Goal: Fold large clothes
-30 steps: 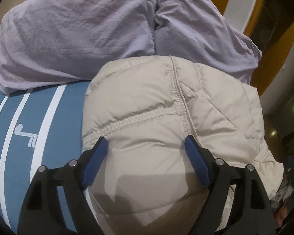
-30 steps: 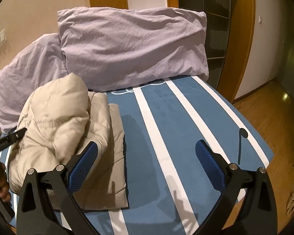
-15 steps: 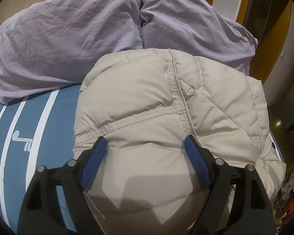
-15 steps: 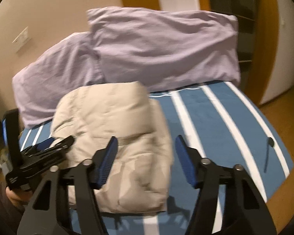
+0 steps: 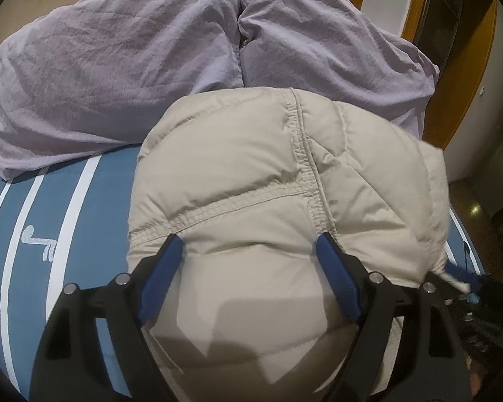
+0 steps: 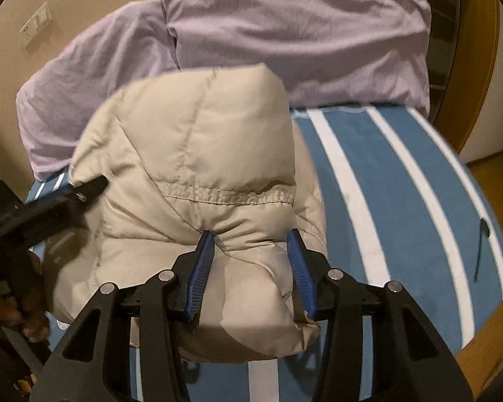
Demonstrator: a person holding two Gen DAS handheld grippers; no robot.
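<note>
A beige puffer jacket (image 5: pixel 258 181) lies bundled in a thick fold on the blue bed with white stripes (image 5: pixel 33 234). My left gripper (image 5: pixel 251 244) has its blue pads pressed into the near part of the jacket, a wide bulge of it between them. In the right wrist view the same jacket (image 6: pixel 198 154) fills the middle. My right gripper (image 6: pixel 251 239) has closed in on a puffy fold at the jacket's near right corner, pads against the fabric. The left gripper's black finger (image 6: pixel 84 191) shows at the jacket's left side.
Two lilac pillows (image 5: pixel 110 67) (image 6: pixel 295 30) stand against the wall behind the jacket. Bed surface (image 6: pixel 402 201) stretches right of the jacket to its edge. Wooden floor (image 6: pixel 496 181) and a wooden door frame (image 6: pixel 483 50) lie beyond. A wall switch (image 6: pixel 37 25) sits upper left.
My right gripper swung left from over the striped bed to the jacket and narrowed its jaws onto the near right fold. The left gripper kept its hold; the jacket rose slightly.
</note>
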